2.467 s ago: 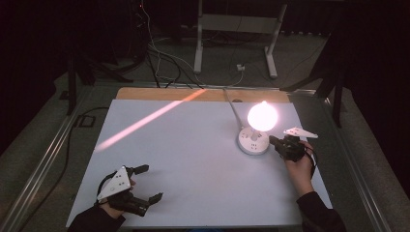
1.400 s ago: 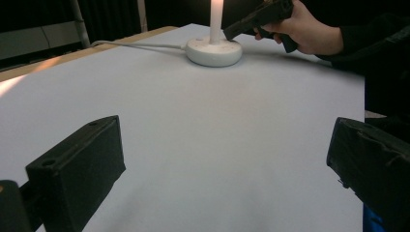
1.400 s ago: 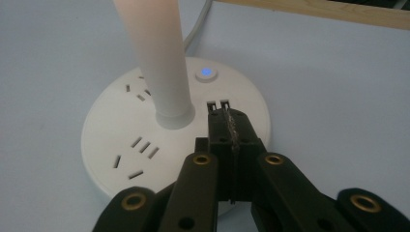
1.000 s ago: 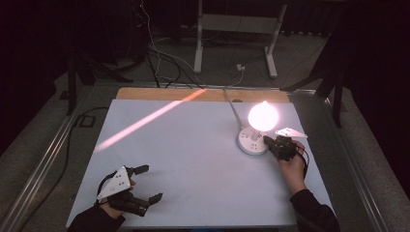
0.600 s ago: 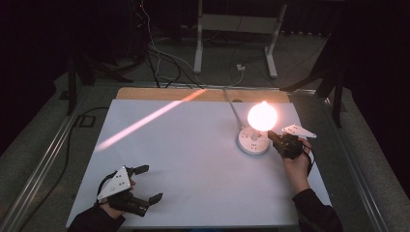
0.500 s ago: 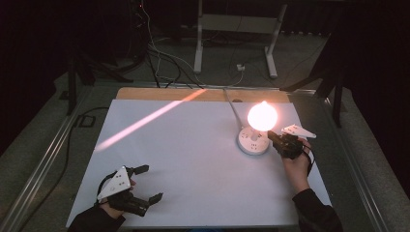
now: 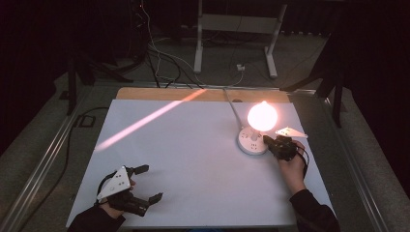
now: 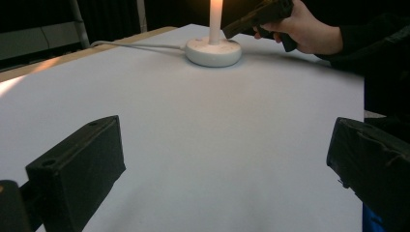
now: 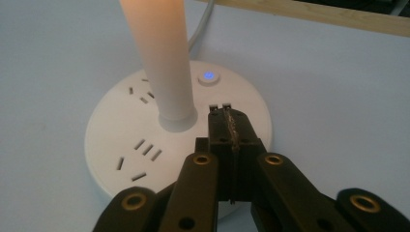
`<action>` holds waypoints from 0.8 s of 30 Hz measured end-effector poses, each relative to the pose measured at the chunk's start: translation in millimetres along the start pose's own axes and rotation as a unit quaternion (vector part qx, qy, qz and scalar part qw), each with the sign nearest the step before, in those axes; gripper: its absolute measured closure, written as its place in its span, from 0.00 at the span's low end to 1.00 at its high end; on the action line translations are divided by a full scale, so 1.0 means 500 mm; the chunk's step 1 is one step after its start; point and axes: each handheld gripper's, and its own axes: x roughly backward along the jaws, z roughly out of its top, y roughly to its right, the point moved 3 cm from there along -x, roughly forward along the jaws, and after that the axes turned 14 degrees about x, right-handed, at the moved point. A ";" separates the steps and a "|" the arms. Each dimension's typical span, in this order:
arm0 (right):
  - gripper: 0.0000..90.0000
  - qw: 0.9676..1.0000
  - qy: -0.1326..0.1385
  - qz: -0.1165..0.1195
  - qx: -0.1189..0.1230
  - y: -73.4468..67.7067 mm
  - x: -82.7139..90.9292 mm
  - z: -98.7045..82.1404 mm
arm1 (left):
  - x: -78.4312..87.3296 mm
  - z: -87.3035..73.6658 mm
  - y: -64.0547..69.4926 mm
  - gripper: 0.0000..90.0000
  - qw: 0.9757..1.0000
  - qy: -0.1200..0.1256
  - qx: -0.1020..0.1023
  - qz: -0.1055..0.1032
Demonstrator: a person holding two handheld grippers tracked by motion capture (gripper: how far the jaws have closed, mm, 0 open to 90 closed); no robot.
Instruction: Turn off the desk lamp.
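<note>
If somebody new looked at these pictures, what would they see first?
First the glowing lamp, shining orange at the far right of the white table in a dark room. Next, the right gripper, jaws shut, over the lamp's round white base near a small blue-lit button. The left gripper rests open at the table's near left.

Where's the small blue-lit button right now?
In the right gripper view, the blue-lit button sits on the round white lamp base, just beyond the shut right gripper.
</note>
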 end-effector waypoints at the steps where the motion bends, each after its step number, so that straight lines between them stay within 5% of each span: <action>1: 1.00 1.000 -0.001 -0.001 0.001 0.000 -0.001 -0.001 | 0.000 0.000 0.000 0.01 1.000 0.000 0.000 0.000; 20: 1.00 1.000 -0.007 -0.001 0.008 -0.005 -0.010 0.003 | 0.000 0.000 0.000 0.01 1.000 0.000 0.001 0.000; 24: 1.00 1.000 0.014 -0.006 0.004 0.000 0.011 0.016 | 0.000 0.000 -0.001 0.01 1.000 0.001 0.002 -0.001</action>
